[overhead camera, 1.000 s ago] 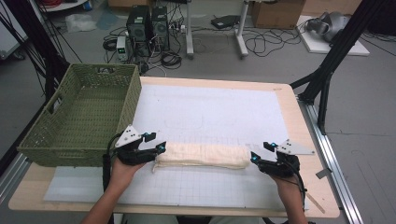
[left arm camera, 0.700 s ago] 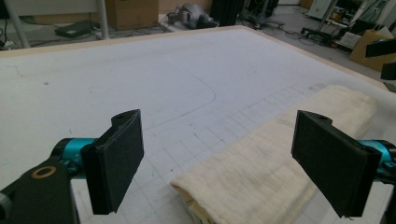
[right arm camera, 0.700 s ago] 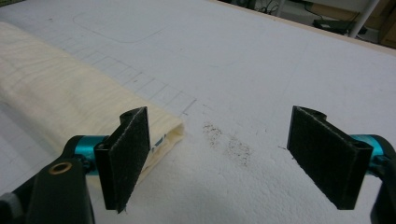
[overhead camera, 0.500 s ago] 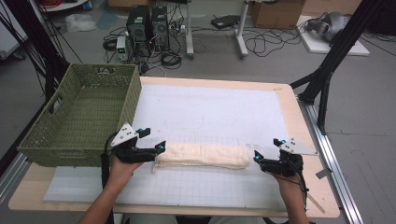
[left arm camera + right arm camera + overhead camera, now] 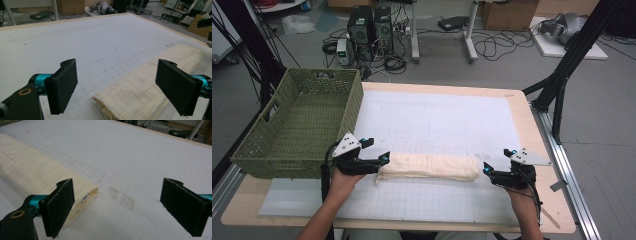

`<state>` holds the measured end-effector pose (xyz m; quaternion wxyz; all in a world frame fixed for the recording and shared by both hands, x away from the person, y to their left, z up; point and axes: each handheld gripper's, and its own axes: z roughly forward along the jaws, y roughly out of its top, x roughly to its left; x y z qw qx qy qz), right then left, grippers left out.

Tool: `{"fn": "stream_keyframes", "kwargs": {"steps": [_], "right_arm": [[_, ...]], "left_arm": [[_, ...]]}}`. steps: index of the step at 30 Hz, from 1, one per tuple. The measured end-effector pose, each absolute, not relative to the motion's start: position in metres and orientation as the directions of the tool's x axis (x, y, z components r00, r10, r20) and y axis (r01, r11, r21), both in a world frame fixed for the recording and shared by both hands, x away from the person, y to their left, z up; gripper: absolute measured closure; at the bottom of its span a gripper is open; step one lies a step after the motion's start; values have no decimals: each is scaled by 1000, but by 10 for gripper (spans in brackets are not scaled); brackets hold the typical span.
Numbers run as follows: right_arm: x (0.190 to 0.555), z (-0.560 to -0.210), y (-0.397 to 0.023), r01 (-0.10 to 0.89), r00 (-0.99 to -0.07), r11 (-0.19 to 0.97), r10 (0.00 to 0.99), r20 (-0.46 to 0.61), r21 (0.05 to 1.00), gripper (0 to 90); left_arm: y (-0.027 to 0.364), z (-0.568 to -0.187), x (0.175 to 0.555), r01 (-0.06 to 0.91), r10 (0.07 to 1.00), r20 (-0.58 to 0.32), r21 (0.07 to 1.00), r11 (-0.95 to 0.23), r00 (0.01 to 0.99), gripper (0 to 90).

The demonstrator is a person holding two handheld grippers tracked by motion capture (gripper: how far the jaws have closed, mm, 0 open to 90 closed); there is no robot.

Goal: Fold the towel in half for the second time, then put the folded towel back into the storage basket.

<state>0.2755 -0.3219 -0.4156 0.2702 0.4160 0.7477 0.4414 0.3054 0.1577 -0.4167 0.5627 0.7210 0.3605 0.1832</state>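
— Down at the lower middle of the high view, the folded cream cloth (image 5: pixel 428 167) lies flat on the white mat (image 5: pixel 437 120) that covers the table (image 5: pixel 532 150), long side running left to right.

— And the left gripper (image 5: pixel 384 159)?

— It sits at the cloth's left end, jaws just opened wide. From the left gripper view the cloth (image 5: pixel 147 85) lies low between the two black pads (image 5: pixel 62 87), neither one pressing on it.

— Same story on the other side?

— Near enough. The right gripper (image 5: pixel 486 169) is just beside the cloth's right end, jaws spread wide after just opening. In the right gripper view the cloth's end (image 5: pixel 37 175) lies by the left-hand pad, bare mat between the jaws.

— Anything else on the table?

— A green woven basket (image 5: pixel 277 145), at the left of the frame, just above the left gripper and apart from the cloth.
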Motion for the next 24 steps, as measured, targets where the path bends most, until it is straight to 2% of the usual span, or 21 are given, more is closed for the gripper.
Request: {"fn": "stream_keyframes", "kwargs": {"steps": [17,24], "right_arm": [[277,-417,-321,386,-509,268,860,-39,882,115],[276,-418,-320,386,-518,277,854,-42,880,116]], "left_arm": [[157,-418,304,330,726,-150,937,-111,671,189],[153,-419,304,392,737,-187,913,-114,650,202]]}}
